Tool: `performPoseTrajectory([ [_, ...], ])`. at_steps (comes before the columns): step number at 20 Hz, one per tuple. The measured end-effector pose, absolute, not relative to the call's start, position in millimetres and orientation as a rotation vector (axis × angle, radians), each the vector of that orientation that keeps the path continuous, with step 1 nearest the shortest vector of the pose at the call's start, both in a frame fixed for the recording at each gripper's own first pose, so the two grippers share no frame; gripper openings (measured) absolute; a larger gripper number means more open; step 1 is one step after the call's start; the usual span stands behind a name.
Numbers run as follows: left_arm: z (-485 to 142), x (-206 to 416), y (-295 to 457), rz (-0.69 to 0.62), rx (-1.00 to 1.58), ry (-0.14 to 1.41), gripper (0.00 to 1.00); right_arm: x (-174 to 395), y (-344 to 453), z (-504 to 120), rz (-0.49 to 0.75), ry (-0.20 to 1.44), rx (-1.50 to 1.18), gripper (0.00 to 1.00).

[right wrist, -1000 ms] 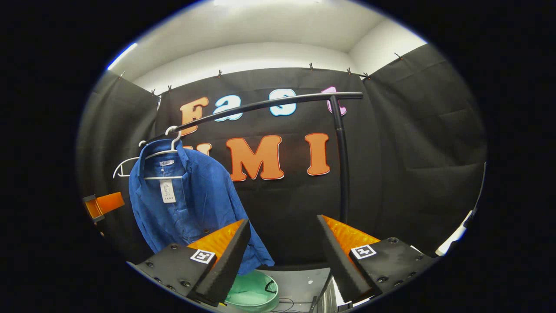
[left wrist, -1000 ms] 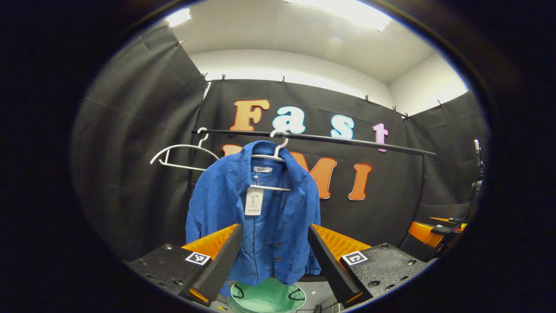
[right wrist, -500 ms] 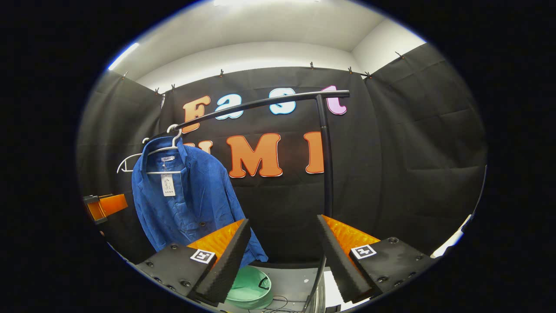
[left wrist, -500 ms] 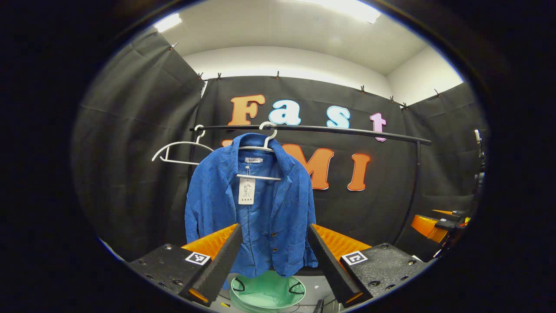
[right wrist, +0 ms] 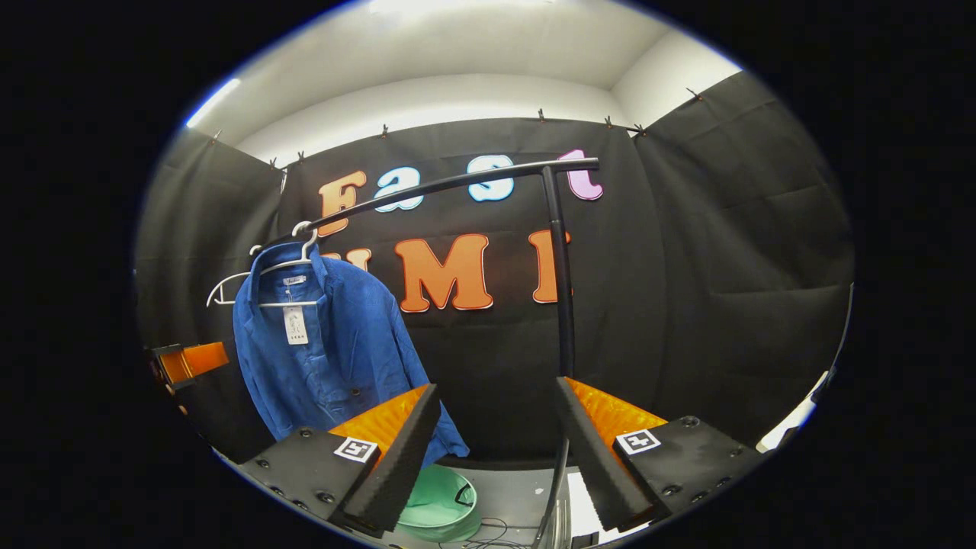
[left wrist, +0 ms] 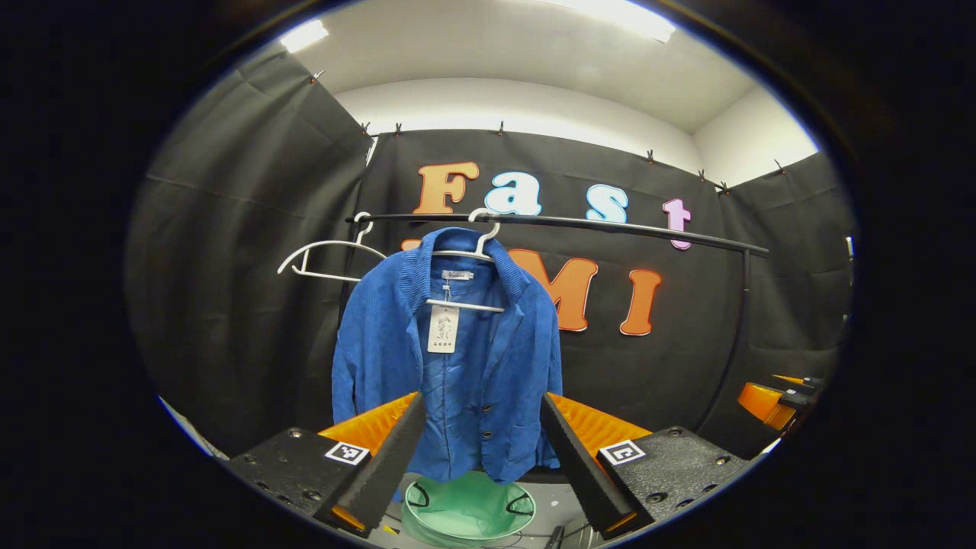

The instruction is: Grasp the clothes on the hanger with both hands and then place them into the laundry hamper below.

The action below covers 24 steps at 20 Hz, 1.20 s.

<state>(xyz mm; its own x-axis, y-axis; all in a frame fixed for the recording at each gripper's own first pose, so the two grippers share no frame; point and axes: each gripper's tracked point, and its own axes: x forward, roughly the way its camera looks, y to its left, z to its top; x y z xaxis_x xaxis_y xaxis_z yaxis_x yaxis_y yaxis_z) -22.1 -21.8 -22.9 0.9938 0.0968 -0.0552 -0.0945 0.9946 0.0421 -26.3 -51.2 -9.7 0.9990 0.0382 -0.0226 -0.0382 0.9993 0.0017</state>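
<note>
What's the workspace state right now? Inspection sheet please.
Surface: grey floor under the rail.
Job's things: blue jacket on a white hanger on the black rail; green hamper directly below, nothing seen inside.
Clutter: spare white hanger, bare, beside the jacket.
Grippers: left gripper jaws apart, short of the jacket; right gripper jaws apart, aimed at the rail's upright.
Cables: thin wires on the floor beside the hamper.
Surroundings: black cloth walls, white ceiling.
</note>
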Motion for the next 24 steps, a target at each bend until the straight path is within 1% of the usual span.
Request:
performPoseTrajectory([
  [1,-23,-20,-16,0.109,0.051,0.058,0.92,-24,-48,-12,0.043,0.031,0.005,0.98],
  [2,-23,-17,-10,0.12,0.059,0.06,0.95,-22,-45,-16,0.046,0.039,0.009,0.98],
  [3,-24,-12,-3,0.133,0.06,0.063,0.92,-21,-40,-18,0.047,0.047,0.013,0.98],
  [5,-29,-4,12,0.162,0.042,0.072,0.92,-14,-30,-22,0.05,0.059,0.013,0.98],
  [6,-32,2,18,0.171,0.026,0.079,0.95,-11,-25,-23,0.052,0.06,0.013,0.98],
  [10,-33,27,46,0.191,0.019,0.082,0.97,5,1,-20,0.06,0.046,0.004,0.98],
  [11,-32,35,52,0.19,0.03,0.079,0.98,11,8,-19,0.057,0.046,0.006,0.98],
  [12,-31,42,57,0.186,0.04,0.076,0.99,15,15,-21,0.057,0.048,0.014,0.89],
  [13,-30,50,62,0.182,0.045,0.073,0.98,21,24,-22,0.059,0.051,0.023,0.89],
  [15,-32,66,70,0.169,0.039,0.078,0.92,32,40,-25,0.061,0.055,0.031,0.89],
  [16,-33,75,73,0.159,0.033,0.081,0.95,37,48,-27,0.061,0.057,0.031,0.89],
  [17,-34,83,76,0.147,0.03,0.079,0.92,43,58,-28,0.064,0.06,0.032,0.89],
  [20,-38,107,84,0.112,0.041,0.075,0.92,58,87,-35,0.079,0.066,0.04,0.89],
  [21,-40,116,86,0.097,0.048,0.075,0.92,62,98,-36,0.086,0.067,0.046,0.9],
  [22,-42,123,88,0.087,0.054,0.076,0.92,68,108,-37,0.093,0.066,0.05,0.98],
  [23,-46,130,90,0.078,0.062,0.083,0.95,72,118,-38,0.099,0.065,0.053,0.98],
  [24,-50,137,94,0.071,0.069,0.094,0.95,76,127,-40,0.107,0.065,0.053,0.98],
])
